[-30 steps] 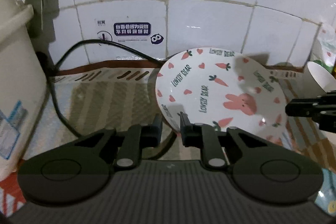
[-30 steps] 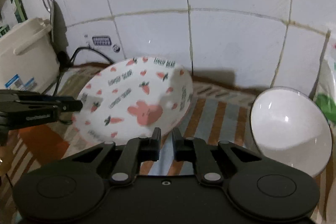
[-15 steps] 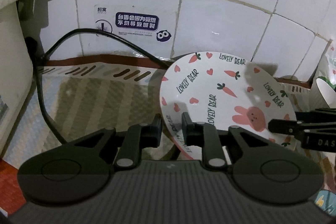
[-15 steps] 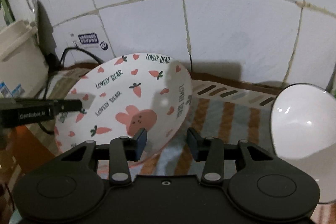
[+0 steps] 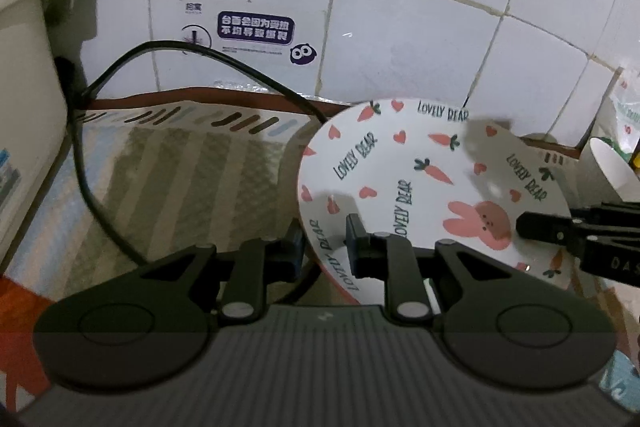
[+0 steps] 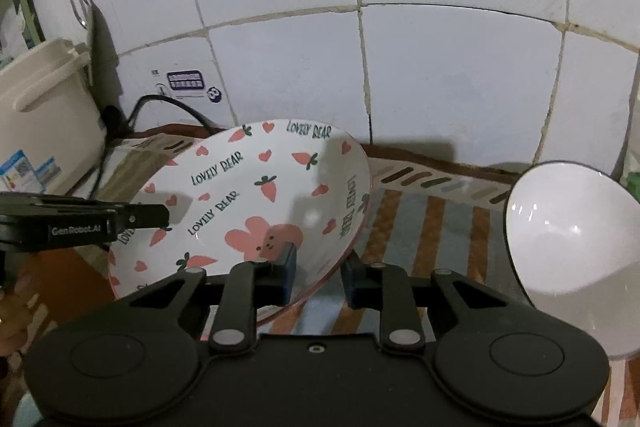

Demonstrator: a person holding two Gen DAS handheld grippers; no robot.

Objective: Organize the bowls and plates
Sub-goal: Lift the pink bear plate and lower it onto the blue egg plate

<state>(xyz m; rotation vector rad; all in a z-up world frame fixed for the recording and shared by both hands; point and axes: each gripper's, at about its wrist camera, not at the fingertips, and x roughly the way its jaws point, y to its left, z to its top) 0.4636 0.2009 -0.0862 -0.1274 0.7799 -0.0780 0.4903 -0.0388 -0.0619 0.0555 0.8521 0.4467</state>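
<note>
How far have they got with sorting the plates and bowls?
Early on: nothing looks stacked yet. In hand is the rabbit plate, held tilted over the striped mat. The left gripper is clamped on its rim, and the right gripper has just been closing its jaws over another part of the rim. Still left: placing it, then the white bowl nearby.

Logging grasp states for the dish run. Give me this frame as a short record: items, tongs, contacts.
plate: carrot-and-rabbit print, tilted, held at two spots on its rim
left tongs: shut on the plate's near-left rim
right tongs: have just been closing; the plate's near-right rim is between the pads and looks gripped
white bowl: right of the plate, tilted, apart from it, not held
surface: striped mat
clutter: black cable behind the plate; cream appliance far left
</note>
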